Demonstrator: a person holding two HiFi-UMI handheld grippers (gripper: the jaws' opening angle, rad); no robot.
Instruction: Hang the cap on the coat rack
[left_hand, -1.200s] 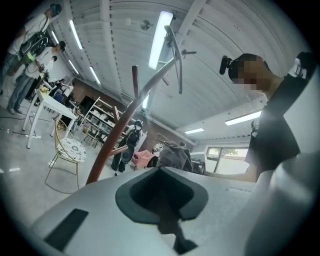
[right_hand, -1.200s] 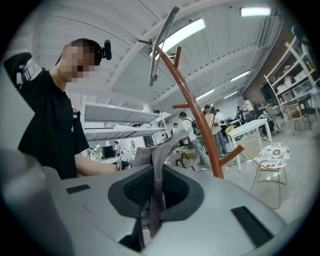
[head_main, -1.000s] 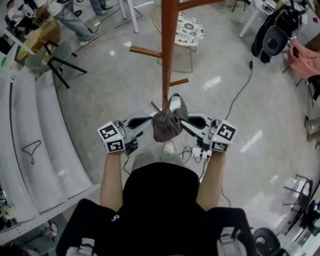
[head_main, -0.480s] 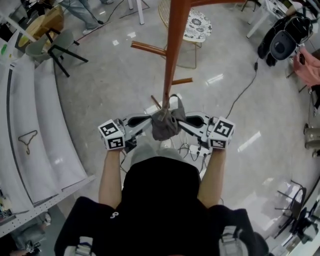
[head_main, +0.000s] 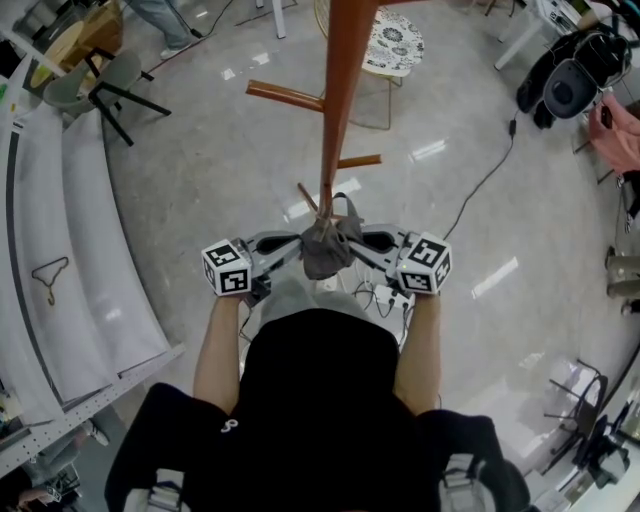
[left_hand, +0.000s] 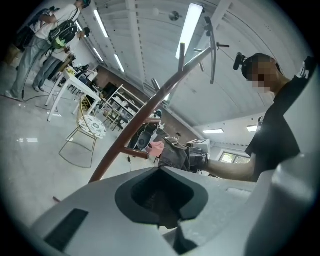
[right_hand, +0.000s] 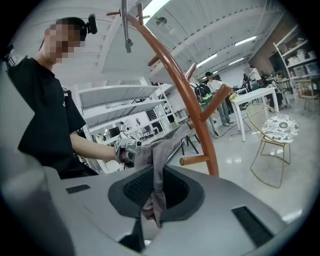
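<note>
Since the earlier frame, both grippers and the cap (head_main: 325, 250) have been brought closer to the pole of the coat rack (head_main: 340, 90), and the right gripper (head_main: 352, 247) has been drawn slightly inward.

The cap is held in the air between the two grippers, well above the floor, just beside the pole and just under a short peg (head_main: 308, 197). The jaws of the right gripper are nearly pressed together, and a fold of the cap's fabric is pinched between them. The jaws of the left gripper (head_main: 298, 250) also look closed, and the other edge of the cap seems to be held at their tips.

The step in hand is judged to be the placing of the cap over a peg. For this, the cap should be raised above the peg's tip, and its opening should be kept stretched between the grippers. The jaws should be loosened only when the weight is carried by the peg; otherwise the cap can slip down the pole.

The cap is made of soft, faded grey fabric. It is crumpled into a loose bundle, and a thin band is seen arching above it.
</note>
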